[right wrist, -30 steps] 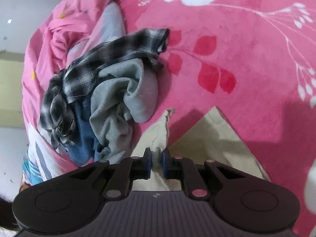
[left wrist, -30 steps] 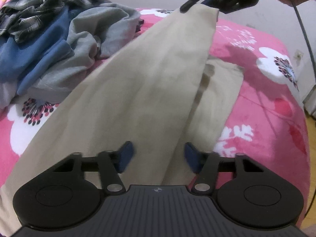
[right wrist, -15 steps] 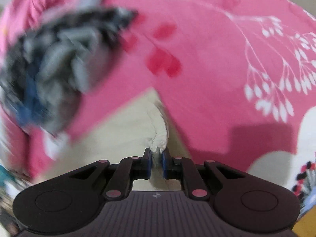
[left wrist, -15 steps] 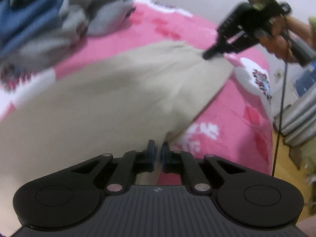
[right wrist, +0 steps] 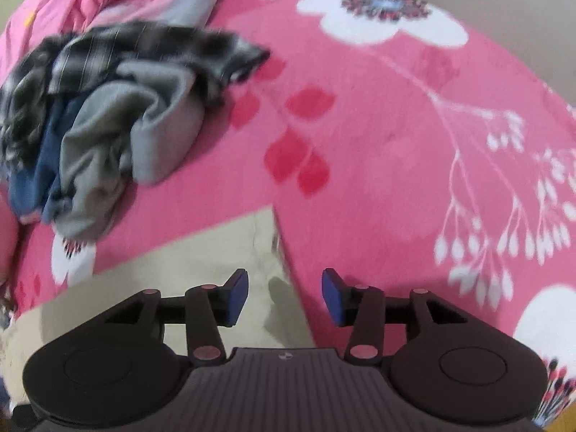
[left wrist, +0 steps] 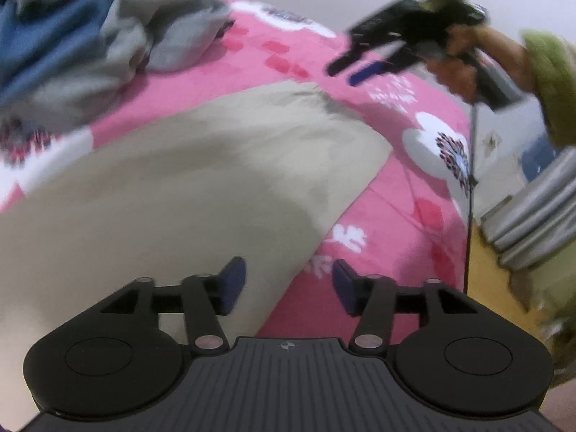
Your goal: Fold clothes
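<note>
A beige garment (left wrist: 172,187) is spread flat on a pink flowered bedcover (left wrist: 406,194), its cloth reaching toward the near edge of the bed in the left wrist view and ending in a rounded edge toward the bed's right side. The left gripper (left wrist: 284,284) is held just above that edge with its jaws opening; the blue pads (left wrist: 232,280) stand apart, the left one over the beige cloth and the right one over bare pink cover, and nothing is pressed between them. In the right wrist view a straight-edged corner of the beige garment (right wrist: 223,252) is seen lying on the bedcover (right wrist: 396,165), and the right gripper (right wrist: 284,297) is poised over that corner, jaws opening as well, with the garment's edge running under the gap but clear of both pads. The right gripper (left wrist: 363,64) is also seen from the left camera, gripped by a hand (left wrist: 464,61) in a green sleeve (left wrist: 550,79), above the far end of the garment. A crumpled pile of clothes (right wrist: 108,122), made up of plaid, grey and blue pieces, is heaped toward the far left corner of the bed, apart from the beige garment. Both views are somewhat blurred.
</note>
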### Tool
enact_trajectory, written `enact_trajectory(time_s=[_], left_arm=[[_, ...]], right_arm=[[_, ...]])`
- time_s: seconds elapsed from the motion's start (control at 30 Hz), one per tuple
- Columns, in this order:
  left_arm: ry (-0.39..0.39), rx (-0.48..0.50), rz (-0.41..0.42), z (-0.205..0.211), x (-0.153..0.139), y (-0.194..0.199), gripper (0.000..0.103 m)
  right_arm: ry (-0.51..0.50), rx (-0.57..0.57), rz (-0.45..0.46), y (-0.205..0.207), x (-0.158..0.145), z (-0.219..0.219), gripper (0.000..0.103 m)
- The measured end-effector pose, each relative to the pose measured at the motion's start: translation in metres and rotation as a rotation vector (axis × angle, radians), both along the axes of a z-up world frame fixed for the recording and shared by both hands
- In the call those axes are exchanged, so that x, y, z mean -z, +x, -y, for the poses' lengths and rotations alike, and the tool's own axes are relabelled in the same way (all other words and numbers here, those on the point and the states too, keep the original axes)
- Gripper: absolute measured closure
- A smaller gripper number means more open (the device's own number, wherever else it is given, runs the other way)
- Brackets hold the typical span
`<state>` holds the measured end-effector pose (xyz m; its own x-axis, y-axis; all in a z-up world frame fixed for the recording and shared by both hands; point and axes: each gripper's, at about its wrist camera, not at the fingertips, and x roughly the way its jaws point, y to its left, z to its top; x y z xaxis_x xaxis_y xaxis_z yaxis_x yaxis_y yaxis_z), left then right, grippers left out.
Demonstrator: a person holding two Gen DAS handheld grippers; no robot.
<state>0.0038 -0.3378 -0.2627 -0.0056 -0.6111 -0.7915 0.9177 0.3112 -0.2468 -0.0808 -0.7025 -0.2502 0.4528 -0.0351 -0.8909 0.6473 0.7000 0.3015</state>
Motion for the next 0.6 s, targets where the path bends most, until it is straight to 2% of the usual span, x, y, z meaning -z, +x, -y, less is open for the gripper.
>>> enact_trajectory(time_s=[0.07,0.23,0.33,0.5,0.6], left_arm=[[0.003,0.005,0.035,0.001,-0.002,-0.002,0.049],[0.054,-0.052,0.077,0.006,0.009,0.009,0.049],[0.082,-0.054,0.121,0.006,0.016,0.011,0.049],[0.103,-0.061,0.146,0.006,0.023,0.012,0.049],[0.11,-0.081,0.143,0.006,0.026,0.013,0.049]], right_arm=[[-0.054,-0.118,0.009,0.019,-0.002,-0.01,0.055],[-0.293,-0.61,0.023,0.076,-0.001,-0.063,0.055],[-0.331,-0.833,0.008,0.101,0.009,-0.081,0.055],[-0.345,-1.1,-0.098,0.119,0.035,-0.1,0.061],[-0.389,-1.147,-0.129,0.117,0.04,-0.112,0.065]])
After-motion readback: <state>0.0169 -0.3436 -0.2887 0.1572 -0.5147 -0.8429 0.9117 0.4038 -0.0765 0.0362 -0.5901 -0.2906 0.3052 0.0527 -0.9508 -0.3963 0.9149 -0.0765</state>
